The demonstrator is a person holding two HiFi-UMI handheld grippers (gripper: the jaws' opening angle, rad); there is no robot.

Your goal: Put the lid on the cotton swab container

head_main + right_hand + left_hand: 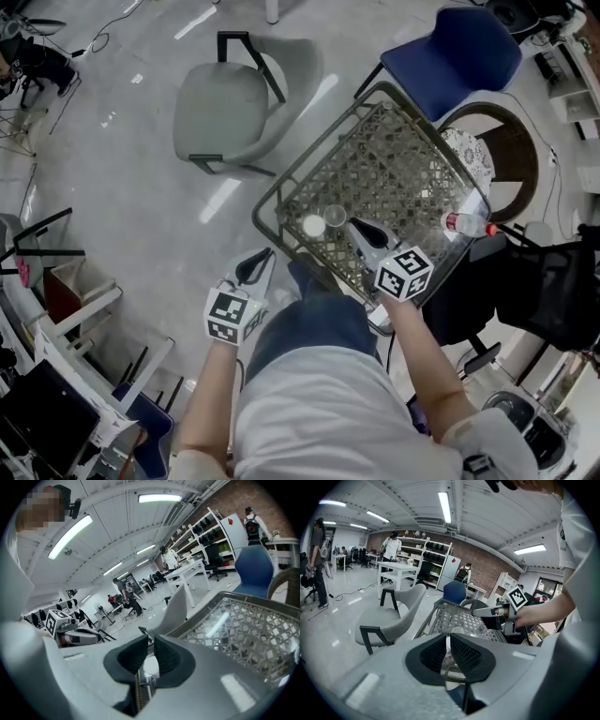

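A white round lid (pixel 313 226) lies on the glass-topped wicker table (pixel 281 192) near its front corner. Just right of the lid stands a clear round cotton swab container (pixel 335 217). My left gripper (pixel 255 265) hovers off the table's near-left edge, short of the lid, with its jaws shut and empty (pixel 448 637). My right gripper (pixel 354 225) hangs over the table just right of the container. Its jaws stand a narrow crack apart with nothing between them (pixel 151 641). The white lid (pixel 151 665) shows through that crack, below the gripper.
A grey armchair (pixel 234 103) stands left of the table and a blue chair (pixel 464 52) beyond it. A water bottle (pixel 466 225) lies at the table's right corner, by a round wicker seat (pixel 511 155). People stand in the room's background.
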